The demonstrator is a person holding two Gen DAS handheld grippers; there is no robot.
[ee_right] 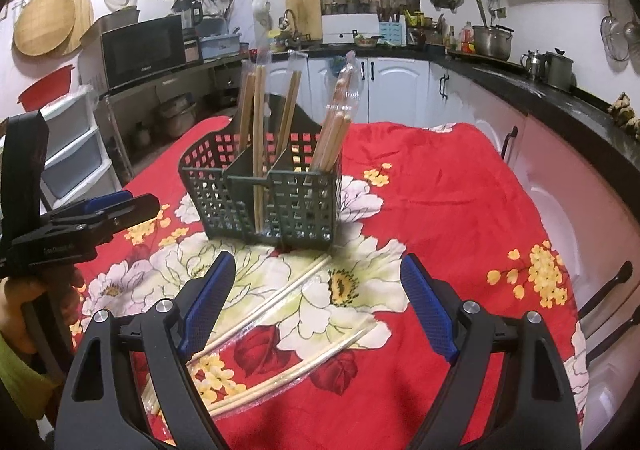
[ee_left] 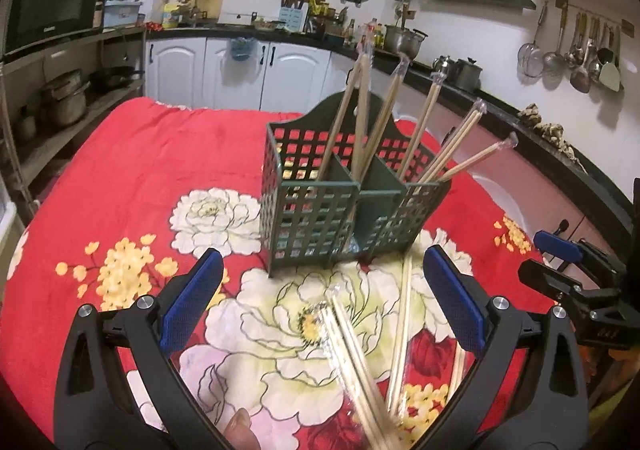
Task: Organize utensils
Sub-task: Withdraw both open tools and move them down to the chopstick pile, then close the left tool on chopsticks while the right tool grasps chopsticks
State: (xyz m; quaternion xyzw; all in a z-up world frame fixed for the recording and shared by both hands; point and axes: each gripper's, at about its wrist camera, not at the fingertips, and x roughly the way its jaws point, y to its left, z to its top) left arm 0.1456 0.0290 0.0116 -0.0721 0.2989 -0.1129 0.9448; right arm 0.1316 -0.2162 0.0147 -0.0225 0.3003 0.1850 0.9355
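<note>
A dark green lattice utensil caddy (ee_left: pixel 320 209) (ee_right: pixel 296 205) stands on the red floral cloth, holding several plastic-wrapped pairs of wooden chopsticks (ee_left: pixel 420 125) (ee_right: pixel 256 121) upright or leaning. More wrapped chopstick pairs (ee_left: pixel 400 330) (ee_right: pixel 276 302) lie loose on the cloth in front of the caddy. My left gripper (ee_left: pixel 320 310) is open, above the loose chopsticks, holding nothing. My right gripper (ee_right: pixel 316 310) is open and empty, also over the loose pairs. The right gripper shows at the right edge of the left wrist view (ee_left: pixel 560 262).
The table is covered by the red floral cloth (ee_left: pixel 140 169) (ee_right: pixel 460 209). Kitchen counters with pots (ee_right: pixel 492 39) run along the back and right. A microwave (ee_right: pixel 140 49) and shelves stand to the left. The left gripper body (ee_right: pixel 80 226) is at the left.
</note>
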